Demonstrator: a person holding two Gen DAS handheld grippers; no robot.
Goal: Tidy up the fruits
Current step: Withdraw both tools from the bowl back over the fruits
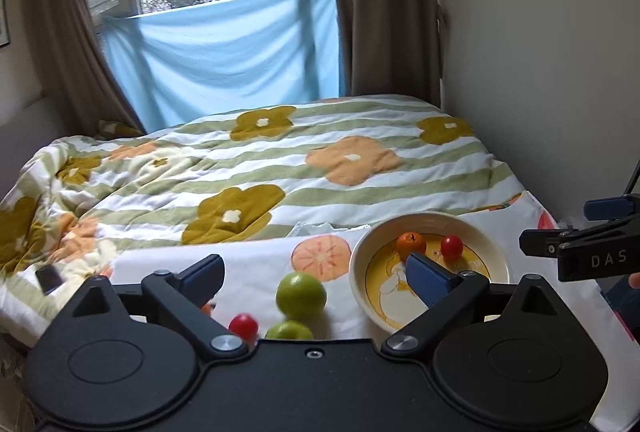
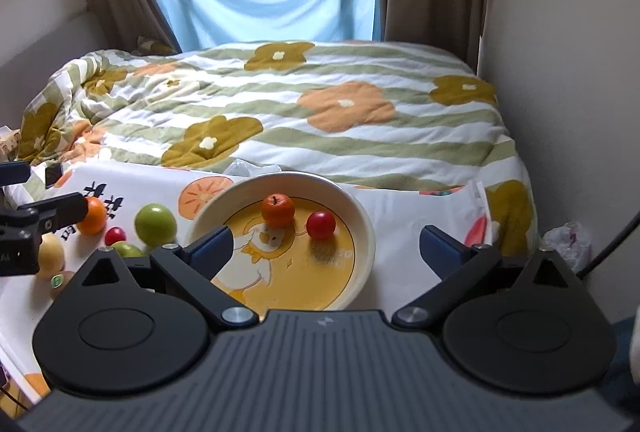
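A cream bowl [image 2: 362, 224] with a yellow duck print holds a small orange fruit [image 2: 278, 210] and a red tomato [image 2: 321, 225]; the bowl also shows in the left wrist view [image 1: 494, 256]. Left of the bowl on the white cloth lie a large green fruit [image 1: 301, 292], a smaller green fruit [image 1: 289, 331], a red tomato [image 1: 243, 325], an orange [image 2: 94, 216] and a pale yellow fruit [image 2: 50, 254]. My left gripper [image 1: 318, 282] is open and empty above the green fruits. My right gripper [image 2: 326, 250] is open and empty over the bowl.
A bed with a striped flower quilt [image 2: 280, 100] lies behind the cloth. A wall runs along the right. A white plastic bag [image 2: 568, 240] sits at the bed's right corner. A dark phone [image 1: 49, 278] lies on the quilt at the left.
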